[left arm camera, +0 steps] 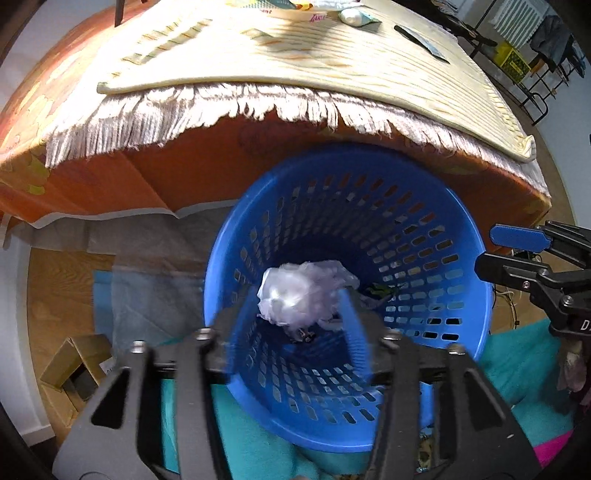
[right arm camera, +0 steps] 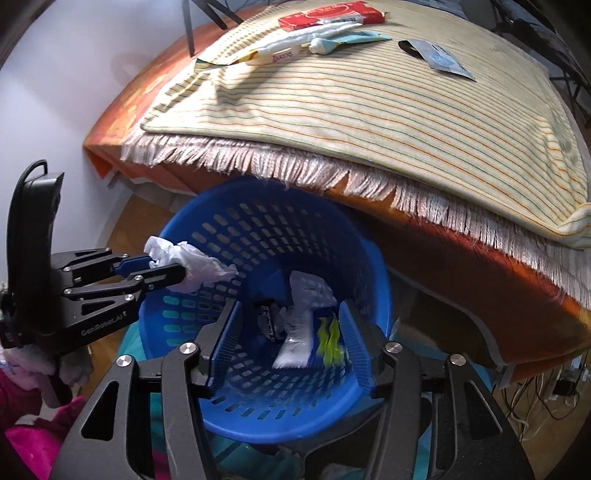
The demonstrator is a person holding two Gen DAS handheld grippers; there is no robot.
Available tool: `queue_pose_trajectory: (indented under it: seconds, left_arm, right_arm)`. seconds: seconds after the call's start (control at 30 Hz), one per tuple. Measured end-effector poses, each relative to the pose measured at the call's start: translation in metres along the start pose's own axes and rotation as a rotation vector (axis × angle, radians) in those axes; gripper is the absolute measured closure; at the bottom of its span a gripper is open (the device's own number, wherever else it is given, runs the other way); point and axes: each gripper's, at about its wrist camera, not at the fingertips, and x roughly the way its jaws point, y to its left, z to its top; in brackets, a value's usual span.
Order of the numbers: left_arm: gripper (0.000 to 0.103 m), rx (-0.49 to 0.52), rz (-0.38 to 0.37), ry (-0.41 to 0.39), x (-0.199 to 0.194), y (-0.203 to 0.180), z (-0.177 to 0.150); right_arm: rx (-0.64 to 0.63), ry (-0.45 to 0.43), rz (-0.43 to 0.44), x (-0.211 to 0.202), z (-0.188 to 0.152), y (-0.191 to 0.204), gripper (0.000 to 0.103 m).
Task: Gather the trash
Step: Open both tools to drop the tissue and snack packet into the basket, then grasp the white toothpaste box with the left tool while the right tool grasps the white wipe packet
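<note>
Tabletop (right arm camera: 461,258), draped in an orange cloth, fills the upper half of both views. A striped mat (right arm camera: 369,110) with a pale fringe lies on it and overhangs the near edge.

Blue perforated basket (right arm camera: 258,229), centre of both views, stands below the tabletop edge with its mouth open to the cameras.

Right hand-held gripper (right arm camera: 291,343), lower centre of its own view, hangs over the basket mouth with its jaws moderately wide and nothing between them.

Left hand-held gripper (left arm camera: 291,325), lower centre of its own view and at the left edge of the right wrist view, is also over the basket. Its jaws stand parted around a crumpled white plastic wad (left arm camera: 299,291), which sits clear of the finger on the picture's left.

Inside the basket lie a white packet (right arm camera: 295,347), a yellow-green scrap (right arm camera: 330,341) and a dark item (right arm camera: 267,321).

At the top of the frame, on the mat, rest a red box (right arm camera: 328,14), a white tube (right arm camera: 280,51) and a dark-and-blue sachet (right arm camera: 439,57).
</note>
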Motion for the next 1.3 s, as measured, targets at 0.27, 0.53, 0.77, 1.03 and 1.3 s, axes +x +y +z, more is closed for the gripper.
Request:
queue_pose_trajectory:
  seconds: [0.27, 0.53, 0.77, 1.03, 1.3]
  left_arm:
    - [0.035, 0.001, 0.018, -0.010, 0.000, 0.002, 0.001]
    - [0.035, 0.005, 0.020, -0.017, -0.003, 0.002, 0.002]
    - [0.035, 0.012, 0.028, -0.045, -0.012, 0.002, 0.009]
    - [0.035, 0.026, 0.033, -0.085, -0.024, 0.003, 0.024]
    - [0.035, 0.065, 0.037, -0.152, -0.044, 0.000, 0.054]
  right_arm:
    - [0.014, 0.027, -0.034, 0.005, 0.000, -0.003, 0.048]
    - [0.019, 0.032, -0.061, 0.005, 0.001, -0.004, 0.048]
    - [0.025, 0.018, -0.083, 0.001, 0.002, -0.005, 0.048]
    - [0.015, -0.010, -0.185, -0.006, 0.006, -0.005, 0.048]
    - [0.031, -0.038, -0.194, -0.018, 0.016, -0.016, 0.047]
